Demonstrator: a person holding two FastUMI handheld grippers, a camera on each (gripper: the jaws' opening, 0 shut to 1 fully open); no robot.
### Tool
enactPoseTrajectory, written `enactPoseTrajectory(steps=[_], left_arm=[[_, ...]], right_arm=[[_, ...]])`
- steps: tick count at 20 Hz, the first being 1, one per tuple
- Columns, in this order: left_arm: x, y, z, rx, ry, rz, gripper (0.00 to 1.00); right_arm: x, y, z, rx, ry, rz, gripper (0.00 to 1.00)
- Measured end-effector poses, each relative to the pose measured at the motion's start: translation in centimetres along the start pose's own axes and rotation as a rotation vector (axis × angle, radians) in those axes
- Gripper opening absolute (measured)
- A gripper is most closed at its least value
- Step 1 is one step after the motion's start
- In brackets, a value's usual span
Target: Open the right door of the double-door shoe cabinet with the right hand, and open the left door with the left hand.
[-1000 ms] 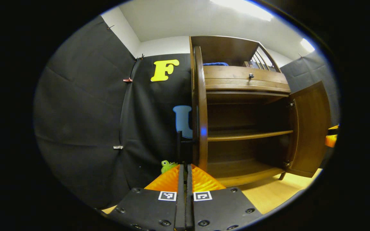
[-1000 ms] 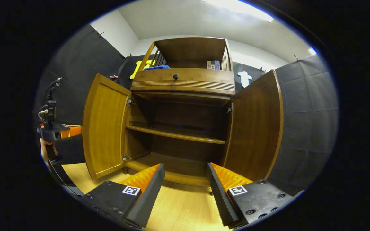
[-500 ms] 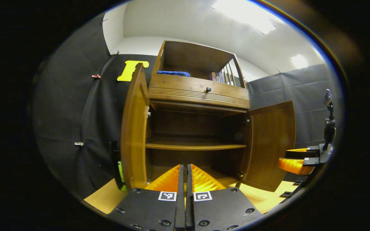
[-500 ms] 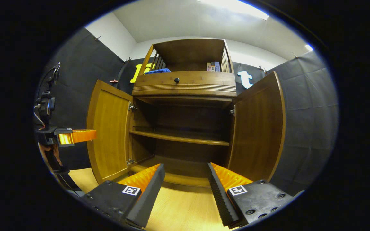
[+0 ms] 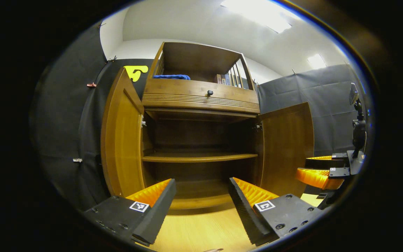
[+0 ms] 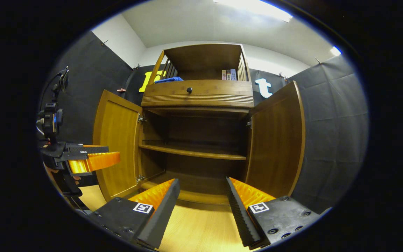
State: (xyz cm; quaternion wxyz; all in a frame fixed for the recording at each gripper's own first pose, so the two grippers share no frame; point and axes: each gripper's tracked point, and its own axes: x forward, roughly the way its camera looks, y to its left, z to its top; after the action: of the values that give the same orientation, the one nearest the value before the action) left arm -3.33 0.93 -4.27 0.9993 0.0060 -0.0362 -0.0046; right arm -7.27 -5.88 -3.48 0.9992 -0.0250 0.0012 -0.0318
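Left gripper view: left gripper (image 5: 201, 196) level, aimed into brown wooden double-door shoe cabinet (image 5: 201, 105), fingers wide apart, holding nothing, touching nothing. Left door (image 5: 121, 140) and right door (image 5: 287, 147) both swung open. Right gripper (image 5: 322, 171) at far right.

Right gripper view: right gripper (image 6: 201, 196) facing cabinet interior, fingers spread, empty. Light wooden floor (image 6: 198, 231) below. Left gripper at left edge, beside left door.

The wooden shoe cabinet (image 6: 198, 94) stood upright on the floor. Left door (image 6: 117, 147) and right door (image 6: 276, 140) were both swung wide open on their hinges. One shelf (image 6: 191, 151) crossed the dark interior; nothing lay on it.
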Motion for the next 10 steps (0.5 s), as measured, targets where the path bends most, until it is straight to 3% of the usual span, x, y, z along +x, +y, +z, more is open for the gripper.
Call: enactPoseTrajectory(steps=[10], left_arm=[[0.9, -1.1, 1.6, -0.015, -0.025, -0.001, 0.94]], right_arm=[[-0.1, -2.7, 1.5, 0.037, -0.023, -0.062, 0.85]])
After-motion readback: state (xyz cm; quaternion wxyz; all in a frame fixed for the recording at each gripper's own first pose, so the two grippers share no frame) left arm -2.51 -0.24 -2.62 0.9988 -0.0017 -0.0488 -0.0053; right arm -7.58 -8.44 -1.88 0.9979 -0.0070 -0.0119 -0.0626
